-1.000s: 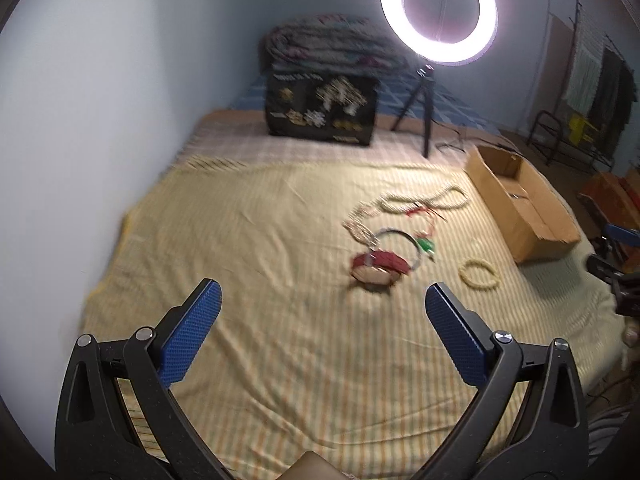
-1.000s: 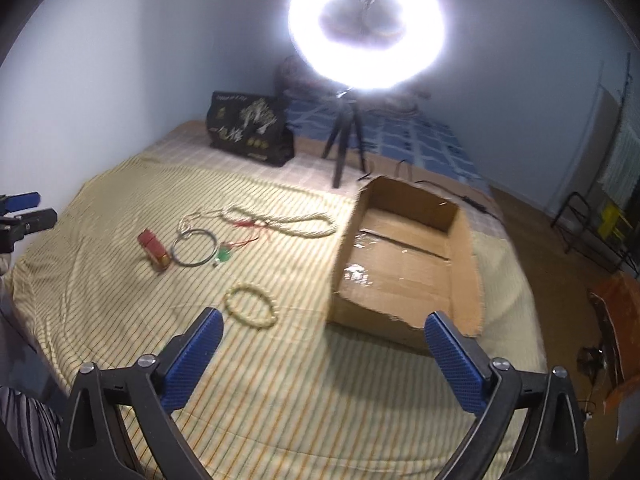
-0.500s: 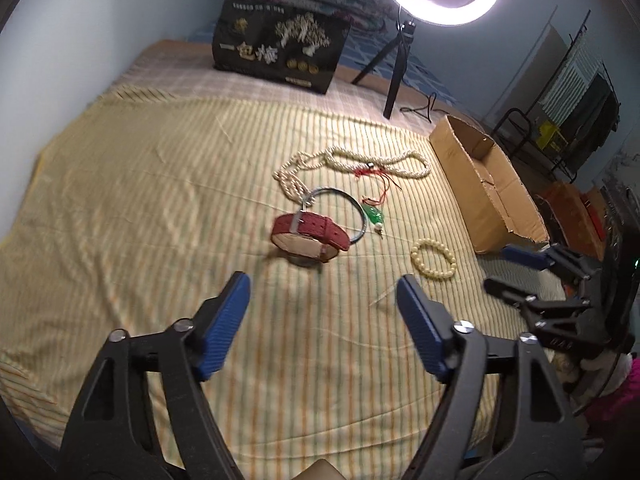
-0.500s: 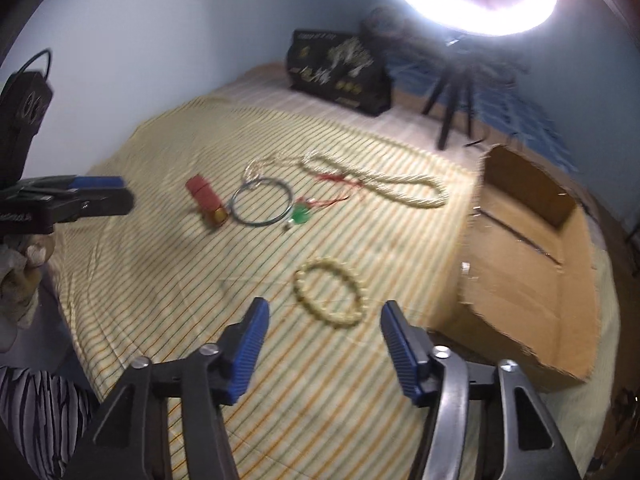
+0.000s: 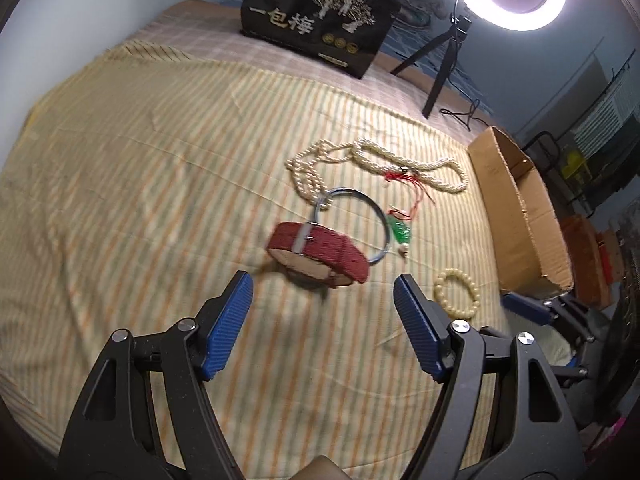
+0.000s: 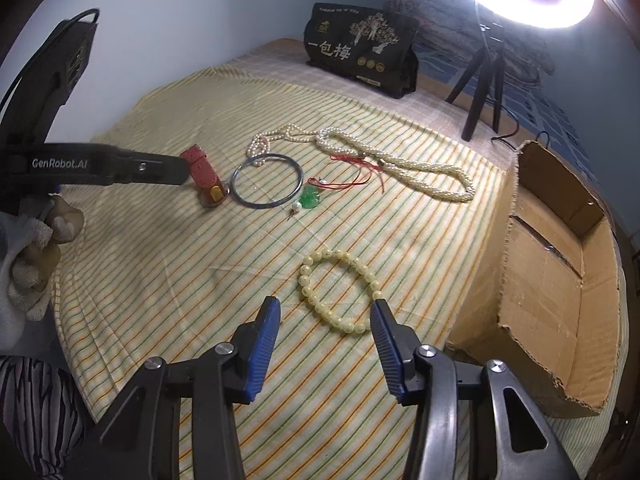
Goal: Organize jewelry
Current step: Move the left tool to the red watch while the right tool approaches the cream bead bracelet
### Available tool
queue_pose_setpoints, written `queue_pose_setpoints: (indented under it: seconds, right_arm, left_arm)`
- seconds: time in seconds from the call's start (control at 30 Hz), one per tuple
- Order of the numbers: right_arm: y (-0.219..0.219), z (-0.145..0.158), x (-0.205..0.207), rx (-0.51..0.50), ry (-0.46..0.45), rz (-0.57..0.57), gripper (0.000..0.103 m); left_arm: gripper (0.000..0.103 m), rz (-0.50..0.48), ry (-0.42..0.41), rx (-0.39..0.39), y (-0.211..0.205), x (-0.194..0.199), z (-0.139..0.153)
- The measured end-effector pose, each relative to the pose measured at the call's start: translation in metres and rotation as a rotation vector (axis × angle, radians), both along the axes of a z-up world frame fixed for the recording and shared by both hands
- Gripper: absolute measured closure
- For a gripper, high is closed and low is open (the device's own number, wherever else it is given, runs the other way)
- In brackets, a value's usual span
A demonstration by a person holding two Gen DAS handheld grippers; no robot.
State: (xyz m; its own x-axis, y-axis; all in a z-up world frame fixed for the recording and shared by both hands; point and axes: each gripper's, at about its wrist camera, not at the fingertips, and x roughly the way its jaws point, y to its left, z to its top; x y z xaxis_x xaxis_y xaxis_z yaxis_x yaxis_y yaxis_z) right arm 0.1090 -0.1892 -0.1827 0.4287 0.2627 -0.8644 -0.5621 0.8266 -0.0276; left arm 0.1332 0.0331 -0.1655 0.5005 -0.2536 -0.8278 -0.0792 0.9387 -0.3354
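Observation:
A red watch (image 5: 320, 246) lies on the striped bedcover just ahead of my left gripper (image 5: 321, 278). Its jaws are closing with nothing between the pads. Beyond the watch are a metal bangle (image 5: 385, 222), a green pendant on a red cord (image 5: 402, 232) and a pearl necklace (image 5: 420, 168). My right gripper (image 6: 325, 302) hovers over the near edge of a cream bead bracelet (image 6: 306, 280). Its jaws are closing too, and the pads do not touch the beads. In the right wrist view one left gripper finger (image 6: 160, 168) reaches beside the watch (image 6: 204, 172).
An open cardboard box (image 6: 552, 280) sits at the right edge of the bed, close to the bracelet. A black printed bag (image 5: 320, 28) and a ring-light tripod (image 5: 440, 76) stand at the back. A person's gloved hand (image 6: 32, 240) holds the left gripper.
Both grippers have come down and forward toward the bed and their jaws have narrowed. The watch now lies close before the left jaws, the bead bracelet close before the right.

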Motion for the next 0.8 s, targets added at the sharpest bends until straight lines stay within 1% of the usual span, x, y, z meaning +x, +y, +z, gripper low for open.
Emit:
queue_pose_setpoints:
  seconds: [0.07, 0.23, 0.43, 0.53, 0.6, 0.7, 0.8]
  right_arm:
    - [0.003, -0.002, 0.001, 0.000, 0.008, 0.013, 0.059]
    - [0.008, -0.006, 0.005, 0.007, 0.026, 0.044, 0.062]
    - [0.019, -0.013, 0.013, -0.032, 0.039, 0.080, 0.065]
    - [0.023, -0.018, 0.017, -0.062, 0.047, 0.091, 0.066]
    - [0.026, -0.023, 0.020, -0.090, 0.057, 0.102, 0.067]
    - [0.029, -0.029, 0.021, -0.130, 0.067, 0.117, 0.068]
    - [0.031, -0.035, 0.020, -0.158, 0.074, 0.125, 0.069]
  left_arm:
    - [0.036, 0.004, 0.017, -0.026, -0.001, 0.004, -0.004]
    - [0.036, 0.060, 0.058, -0.074, 0.001, 0.015, -0.014]
    - [0.037, 0.096, 0.081, -0.098, 0.003, 0.024, -0.022]
    - [0.037, 0.105, 0.088, -0.093, 0.001, 0.029, -0.025]
    - [0.046, 0.112, 0.097, -0.095, 0.001, 0.032, -0.028]
    - [0.048, 0.128, 0.113, -0.107, 0.003, 0.037, -0.033]
    - [0.051, 0.132, 0.103, -0.106, 0.005, 0.037, -0.035]
